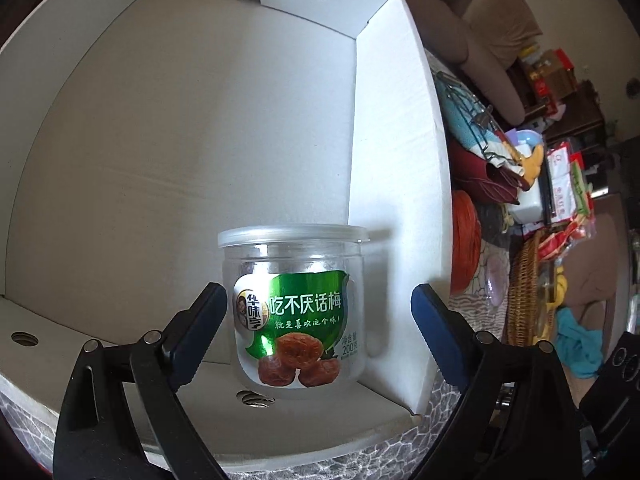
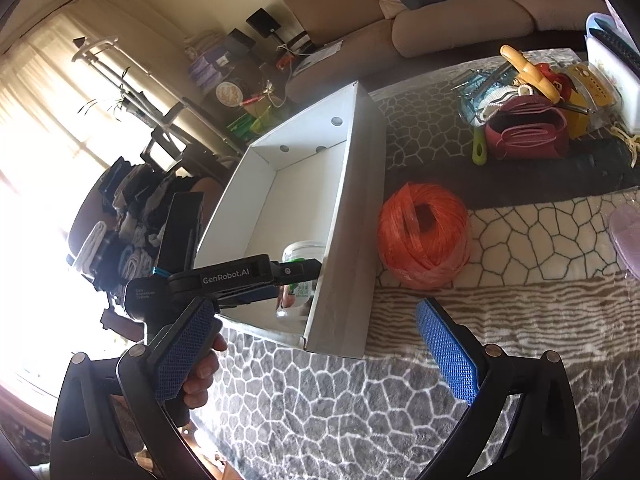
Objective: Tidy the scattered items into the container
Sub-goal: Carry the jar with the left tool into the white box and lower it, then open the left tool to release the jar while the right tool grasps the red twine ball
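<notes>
left wrist view: my left tongs [image 1: 316, 328] are spread wide, both pads off the jar [image 1: 298, 308], which stands upright in the near right corner of the box [image 1: 160, 140]. the jar sits between the pads, so if i pull back crooked, a pad could clip it and tip it over. the lid looks slightly proud on one side, so a knock might pop it.

right wrist view: my right tongs [image 2: 316, 356] hang wide and empty above the table [image 2: 340, 400], the orange ball of twine [image 2: 424, 236] just beside the box wall. reaching for it carelessly could roll it away, or i could bump the box and shift the jar inside.
</notes>
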Demonstrator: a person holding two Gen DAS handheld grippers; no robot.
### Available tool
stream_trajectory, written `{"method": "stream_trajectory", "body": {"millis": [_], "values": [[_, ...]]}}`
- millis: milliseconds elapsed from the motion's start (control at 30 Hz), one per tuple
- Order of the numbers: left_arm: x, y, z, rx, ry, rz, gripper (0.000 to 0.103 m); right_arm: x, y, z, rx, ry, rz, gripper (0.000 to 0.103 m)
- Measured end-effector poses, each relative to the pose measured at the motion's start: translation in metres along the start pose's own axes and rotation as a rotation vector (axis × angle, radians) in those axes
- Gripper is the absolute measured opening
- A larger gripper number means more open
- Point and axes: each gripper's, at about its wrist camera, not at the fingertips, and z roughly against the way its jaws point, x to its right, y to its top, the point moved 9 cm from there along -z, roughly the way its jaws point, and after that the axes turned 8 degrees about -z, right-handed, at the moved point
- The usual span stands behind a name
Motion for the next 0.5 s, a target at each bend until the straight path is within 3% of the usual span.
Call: {"method": "stream_trajectory", "body": {"millis": [167, 400, 500], "values": [[-0.014, 0.013, -0.006, 0.002, -0.037, 0.062, 0.093, 0.011, -0.001, 0.002, -0.001, -0.004, -0.017, 0.103], [0.013, 0.011, -0.007, -0.005, -0.087, -0.021, 0.093, 0.028, -0.002, 0.001, 0.002, -0.016, -0.049, 0.103], [0.018, 0.009, -0.009, -0.007, -0.058, -0.060, 0.094, 0.036, 0.002, 0.001, 0.016, -0.016, -0.075, 0.103]]}}
